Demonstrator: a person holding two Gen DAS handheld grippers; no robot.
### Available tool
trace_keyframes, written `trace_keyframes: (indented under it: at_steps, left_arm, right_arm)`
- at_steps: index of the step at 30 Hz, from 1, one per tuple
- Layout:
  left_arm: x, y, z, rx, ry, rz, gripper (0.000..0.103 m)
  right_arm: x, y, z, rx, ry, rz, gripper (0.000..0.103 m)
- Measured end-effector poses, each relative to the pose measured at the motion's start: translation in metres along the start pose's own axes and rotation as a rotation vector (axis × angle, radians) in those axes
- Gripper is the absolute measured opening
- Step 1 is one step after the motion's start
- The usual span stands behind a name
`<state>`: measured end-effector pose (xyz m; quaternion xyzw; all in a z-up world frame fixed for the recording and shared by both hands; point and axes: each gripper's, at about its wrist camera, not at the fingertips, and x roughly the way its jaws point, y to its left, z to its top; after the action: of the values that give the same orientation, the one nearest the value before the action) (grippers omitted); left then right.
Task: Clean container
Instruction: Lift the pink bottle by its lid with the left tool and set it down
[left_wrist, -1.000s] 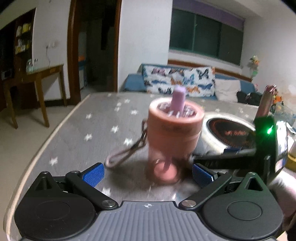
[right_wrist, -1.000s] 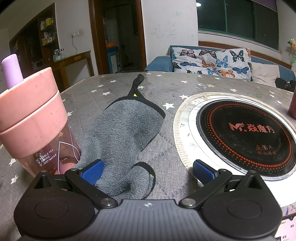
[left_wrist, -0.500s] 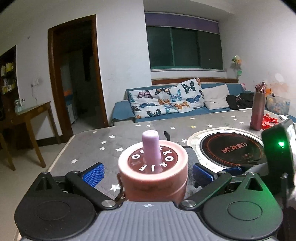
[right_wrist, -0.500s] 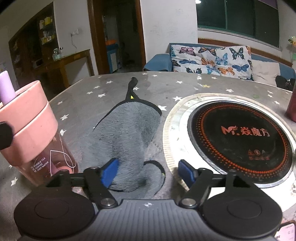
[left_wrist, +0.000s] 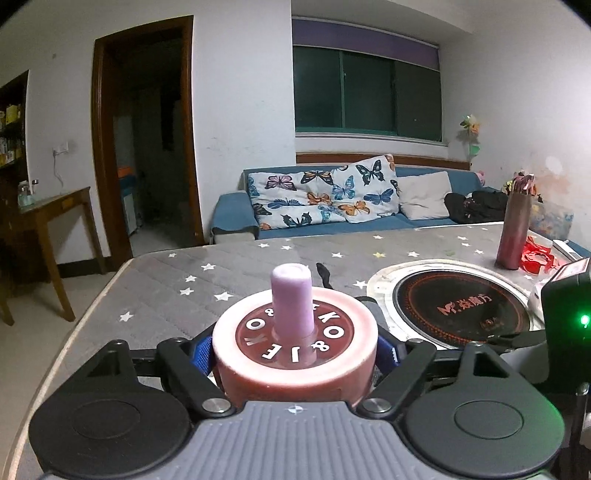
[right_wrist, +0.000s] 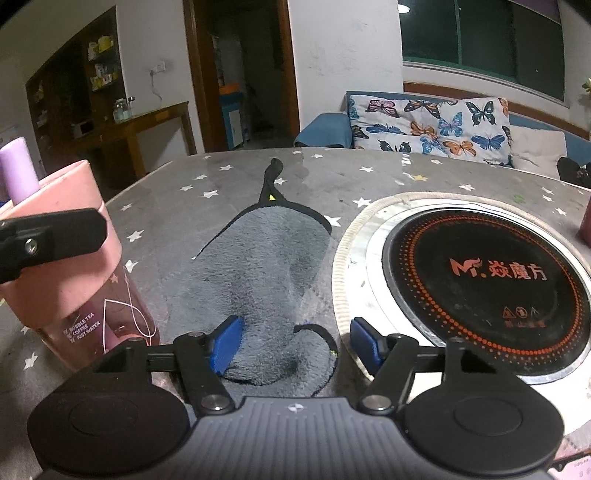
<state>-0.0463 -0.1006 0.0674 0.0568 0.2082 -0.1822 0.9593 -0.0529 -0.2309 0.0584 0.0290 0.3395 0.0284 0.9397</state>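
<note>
Two tools share the job, and the coming move turns on the cloth (right_wrist: 266, 280), which lies straight ahead of your right gripper (right_wrist: 293, 341) and stretches away from it along the tabletop (right_wrist: 369, 173), its hanging loop at the far end. That long axis runs in line with the way the jaws point, so only the crumpled near end falls between them. The right jaws have just been closing and now stand partly open: one blue pad (right_wrist: 226, 343) sits against the near fold, while the other pad is clear of the cloth, so nothing is gripped yet. This gripper tilts down toward the tabletop, low over the cloth, with the round cooktop (right_wrist: 487, 280) just to its right.

Your left gripper (left_wrist: 295, 350) already has the cup (left_wrist: 295, 350). Its jaws have just been closing too, and the blue pads now press both sides of the pink lid band, with the lilac spout (left_wrist: 292, 299) standing upright between them. In the right view the cup stands on the tabletop just left of the cloth, one black finger (right_wrist: 55, 230) across its lid.

Since the right hand is the nearer to the cloth, it seems best placed to pinch that near fold and lift.
</note>
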Motion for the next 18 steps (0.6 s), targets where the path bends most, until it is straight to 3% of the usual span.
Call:
trace_keyframes:
  at_steps: [11,18]
  left_arm:
    - [0.03,0.026,0.025,-0.095,-0.015,0.103,0.083]
    - [0.038,0.021,0.017,-0.062,-0.009,0.125,0.083]
  right_arm:
    - [0.01,0.005,0.004,-0.023,-0.006,0.002,0.06]
    - [0.016,0.002,0.006,-0.013,0.0,-0.001,0.075]
